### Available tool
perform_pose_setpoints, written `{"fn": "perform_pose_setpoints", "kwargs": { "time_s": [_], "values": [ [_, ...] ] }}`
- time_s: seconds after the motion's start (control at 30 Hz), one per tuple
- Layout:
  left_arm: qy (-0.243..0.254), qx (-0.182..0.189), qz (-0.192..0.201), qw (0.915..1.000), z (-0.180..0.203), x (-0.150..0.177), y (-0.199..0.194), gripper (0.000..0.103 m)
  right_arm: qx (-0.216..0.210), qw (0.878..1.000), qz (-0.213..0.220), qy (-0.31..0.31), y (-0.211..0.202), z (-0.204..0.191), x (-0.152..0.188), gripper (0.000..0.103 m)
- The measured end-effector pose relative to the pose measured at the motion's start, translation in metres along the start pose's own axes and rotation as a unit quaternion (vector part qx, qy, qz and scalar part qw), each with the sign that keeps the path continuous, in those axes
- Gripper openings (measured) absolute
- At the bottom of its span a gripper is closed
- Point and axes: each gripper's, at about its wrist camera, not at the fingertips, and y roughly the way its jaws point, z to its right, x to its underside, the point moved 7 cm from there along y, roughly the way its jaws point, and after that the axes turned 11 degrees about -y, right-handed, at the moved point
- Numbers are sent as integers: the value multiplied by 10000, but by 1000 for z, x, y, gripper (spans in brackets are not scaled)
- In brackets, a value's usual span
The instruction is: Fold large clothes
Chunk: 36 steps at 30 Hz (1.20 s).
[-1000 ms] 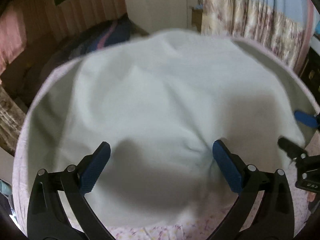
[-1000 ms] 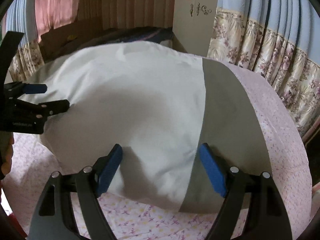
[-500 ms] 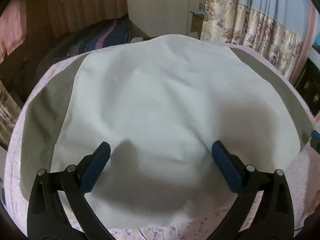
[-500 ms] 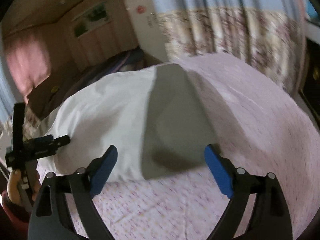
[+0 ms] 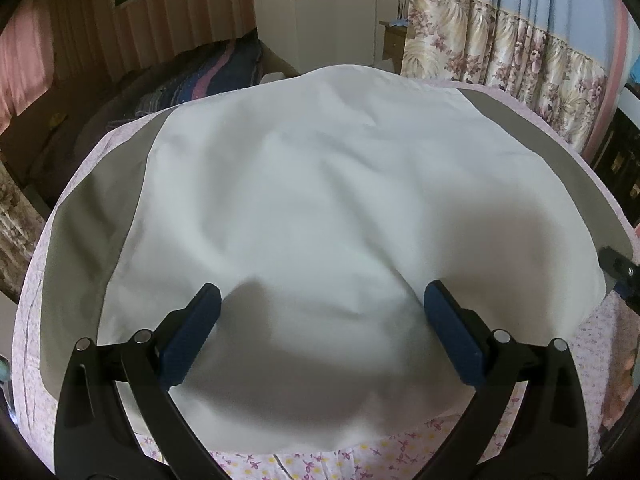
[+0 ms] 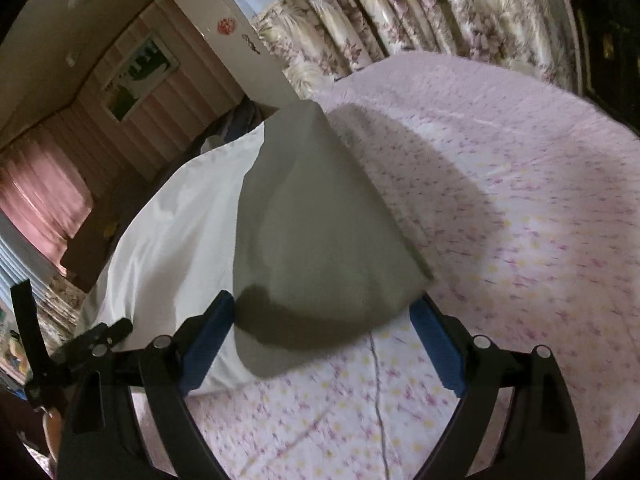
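One cloth (image 5: 320, 200), white over grey, flat on one floral bedsheet (image 6: 500, 200). Two grippers: left gripper (image 5: 320, 328) spread wide over near edge, right gripper (image 6: 324, 344) spread too, nothing pinched. No readable writing.

Bed (image 6: 520, 184) right half of the right wrist frame: bare floral sheet, flat, open run for a claw; white-and-grey cloth (image 5: 320, 200) fills the centre of the left wrist frame, low and soft, passable over the top; right claw (image 6: 320, 332) gapes wide, grey cloth corner between the pads, untouched; left claw (image 5: 320, 320) spread, nothing gripped; floral curtain (image 5: 500, 52) upper right walls off the far bed edge; wardrobe (image 5: 332, 12) top centre; dark striped bedding (image 5: 200, 80) piled upper left.
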Motion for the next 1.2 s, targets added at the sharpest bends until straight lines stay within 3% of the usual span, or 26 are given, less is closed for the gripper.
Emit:
{"fn": "perform_pose_setpoints", "kwargs": {
  "time_s": [0.33,0.6,0.77,0.97,1.2],
  "values": [
    [-130,2,-43,9999,-3,6,0,100,286,9988,-223,-318,19,-12,-1,92],
    [-172,72,-79,9998,-7,9,-5,100,69,9997,-236,-65,7,-15,13,92],
    [-132,74,-83,9999,-11,10,-8,100,107,9996,-164,-196,24,-24,-2,93],
    [-162,38,-70,9998,-11,11,-6,100,211,9958,-265,-855,39,-41,-13,93],
    [-204,62,-67,9998,-12,12,-5,100,106,9970,-145,-751,34,-39,-16,91]
  ]
}}
